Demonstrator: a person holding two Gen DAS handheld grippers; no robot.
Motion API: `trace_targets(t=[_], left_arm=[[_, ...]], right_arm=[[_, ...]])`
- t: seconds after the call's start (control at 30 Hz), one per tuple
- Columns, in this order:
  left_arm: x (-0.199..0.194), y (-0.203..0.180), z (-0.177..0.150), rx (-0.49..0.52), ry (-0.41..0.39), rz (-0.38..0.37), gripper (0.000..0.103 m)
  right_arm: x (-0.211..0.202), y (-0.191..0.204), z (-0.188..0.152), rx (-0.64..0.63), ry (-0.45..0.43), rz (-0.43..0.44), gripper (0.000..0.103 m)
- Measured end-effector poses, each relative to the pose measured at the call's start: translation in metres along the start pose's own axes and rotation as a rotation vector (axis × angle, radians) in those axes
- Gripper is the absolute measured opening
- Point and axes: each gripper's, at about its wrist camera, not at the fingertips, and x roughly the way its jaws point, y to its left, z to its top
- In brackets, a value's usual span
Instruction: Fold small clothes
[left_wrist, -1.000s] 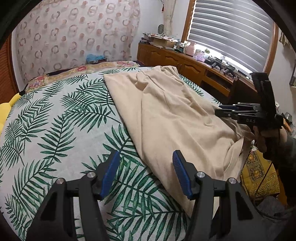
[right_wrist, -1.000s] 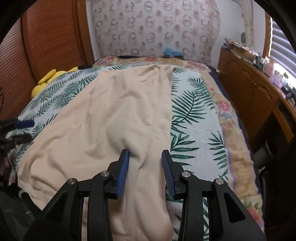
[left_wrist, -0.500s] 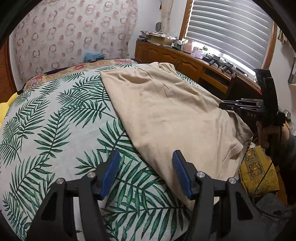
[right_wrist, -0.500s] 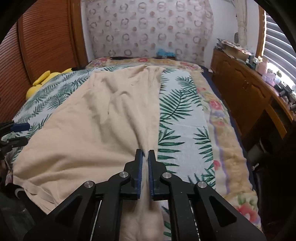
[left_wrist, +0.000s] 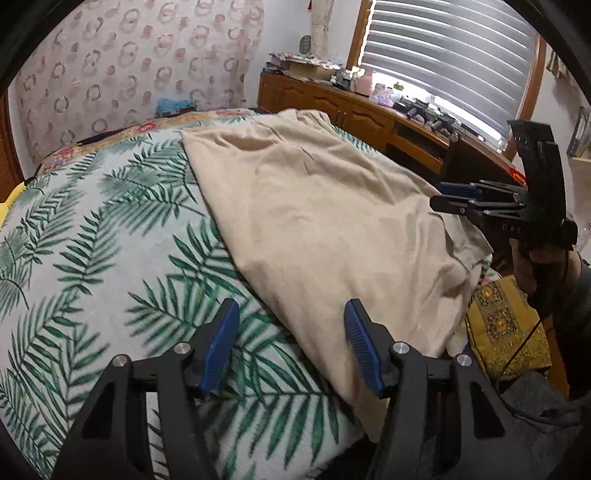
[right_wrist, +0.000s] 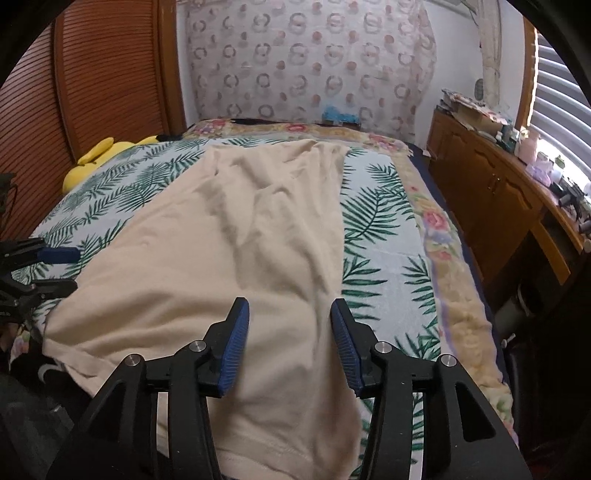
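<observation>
Item, far left: yellow plush (right_wrist: 96, 158), against the wooden panel, apart from the work.

Item: bed (left_wrist: 92, 266), leaf-print cover, serving as the folding surface.

Item: left hand-held gripper (left_wrist: 290, 343), ours, over the near edge of the bed. Jaws spread about halfway, nothing between them; the leaf cover shows through the gap. The right-hand pad hangs over the near left edge of the garment, though we cannot tell whether it touches. We judge it is parked there to take that edge when the fold begins.

Item: garment (right_wrist: 236, 258), beige, the task's thing. It lies spread lengthwise up the middle of the bed, its near hem reaching the bed's front edge, with soft creases down the centre. We judge it is laid flat so that a fold can start from the near end; no fold is made yet.

Item: right hand-held gripper (right_wrist: 290, 347), ours, over the near right part of the garment. Its jaws have just been opening and now stand parted about halfway; cloth lies beneath the gap but the pads do not pinch it.

Item, far right: wooden cabinet (right_wrist: 491, 184) under the blinds, cluttered top, no part in the task.
</observation>
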Motion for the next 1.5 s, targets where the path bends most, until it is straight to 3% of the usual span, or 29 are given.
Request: trace_targets(t=[0.3, 0.37, 0.43, 0.47, 0.5, 0.53, 0.67, 0.83, 1.03, 1.27, 1.5], left_arm=[[0.002, -0.008, -0.013, -0.01, 0.038, -0.058, 0.058], [0.002, -0.009, -0.014, -0.005, 0.038, -0.073, 0.047], [0.003, -0.012, -0.015, 0.0, 0.055, -0.109, 0.025], [0.003, -0.013, -0.015, 0.003, 0.063, -0.117, 0.022], [0.004, -0.015, -0.014, 0.014, 0.071, -0.119, 0.009], [0.004, -0.016, -0.013, 0.02, 0.076, -0.127, 0.002], [-0.009, -0.017, 0.007, 0.017, 0.022, -0.163, 0.001], [-0.024, -0.02, 0.051, 0.026, -0.072, -0.156, 0.001], [-0.002, -0.01, 0.089, 0.017, -0.091, -0.115, 0.001], [0.03, 0.012, 0.089, -0.034, -0.048, -0.064, 0.001], [0.031, 0.021, 0.084, -0.054, -0.05, -0.059, 0.001]], right_arm=[[-0.004, 0.02, -0.007, -0.029, -0.006, 0.039, 0.051], [-0.005, 0.025, -0.007, -0.042, -0.009, 0.046, 0.052], [-0.006, 0.029, -0.007, -0.054, -0.012, 0.054, 0.053], [-0.007, 0.031, -0.007, -0.059, -0.015, 0.059, 0.055], [-0.007, 0.033, -0.007, -0.062, -0.016, 0.067, 0.056], [-0.007, 0.035, -0.007, -0.065, -0.019, 0.076, 0.057], [-0.008, 0.042, -0.008, -0.085, -0.021, 0.11, 0.061], [-0.009, 0.052, -0.015, -0.109, 0.0, 0.166, 0.064], [-0.011, 0.049, -0.022, -0.105, 0.008, 0.191, 0.07], [-0.004, 0.041, -0.031, -0.121, 0.045, 0.181, 0.071], [0.007, 0.029, -0.045, -0.143, 0.101, 0.126, 0.071]])
